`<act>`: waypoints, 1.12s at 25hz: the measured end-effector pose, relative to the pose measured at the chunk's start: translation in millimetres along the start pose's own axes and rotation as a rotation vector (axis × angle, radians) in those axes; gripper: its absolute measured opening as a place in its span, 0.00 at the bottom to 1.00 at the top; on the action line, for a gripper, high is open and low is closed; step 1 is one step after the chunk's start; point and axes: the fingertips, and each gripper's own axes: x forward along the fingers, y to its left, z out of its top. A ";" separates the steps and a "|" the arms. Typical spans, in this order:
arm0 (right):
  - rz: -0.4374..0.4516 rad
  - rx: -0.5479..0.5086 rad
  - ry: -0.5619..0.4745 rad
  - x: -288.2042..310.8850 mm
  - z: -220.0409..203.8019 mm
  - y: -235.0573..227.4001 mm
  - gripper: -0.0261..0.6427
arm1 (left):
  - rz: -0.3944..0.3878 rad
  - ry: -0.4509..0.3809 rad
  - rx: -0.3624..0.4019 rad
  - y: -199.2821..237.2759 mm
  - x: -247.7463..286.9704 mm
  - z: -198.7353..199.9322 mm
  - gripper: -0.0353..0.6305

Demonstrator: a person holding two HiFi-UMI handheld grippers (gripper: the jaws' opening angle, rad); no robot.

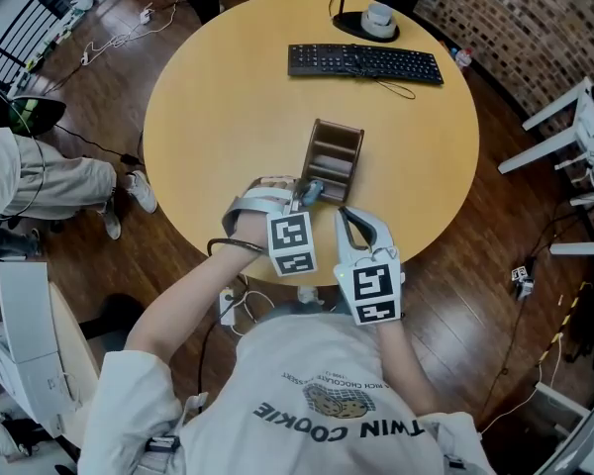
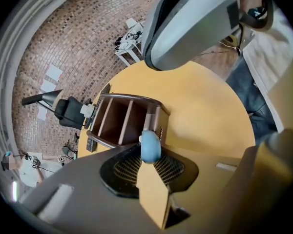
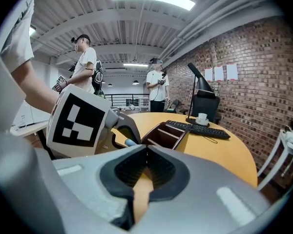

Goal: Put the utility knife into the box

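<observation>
Your left gripper (image 2: 149,161) has its jaws clamped on the utility knife (image 2: 150,144). The knife's rounded blue end pokes out past the pads and points toward the box (image 2: 157,121). You have the knife and it is off the table (image 2: 205,106), but it is not yet in the box.

The head view shows the knife tip just beside the box's near end wall, about level with the rim and outside it. Whether it touches the wall I cannot tell. The box stands upright with its open top facing up, and the divided compartments that show in the left gripper view look empty, so any of them seems free to take the knife.

Your right gripper (image 3: 145,152) has its jaws pressed together with nothing between them. It hangs just on the near side of the box, next to your left gripper and clear of the box.

By my reading, what is left is the final part: carry the knife over the near wall, lower it into a compartment, and part the jaws. The near wall is the thing to watch, since the blue tip could catch on it and push the box away from you.
</observation>
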 end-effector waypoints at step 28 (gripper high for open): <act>-0.003 0.024 0.004 -2.0 -7.1 -7.2 0.04 | -0.015 0.083 0.150 -1.5 5.3 8.0 0.17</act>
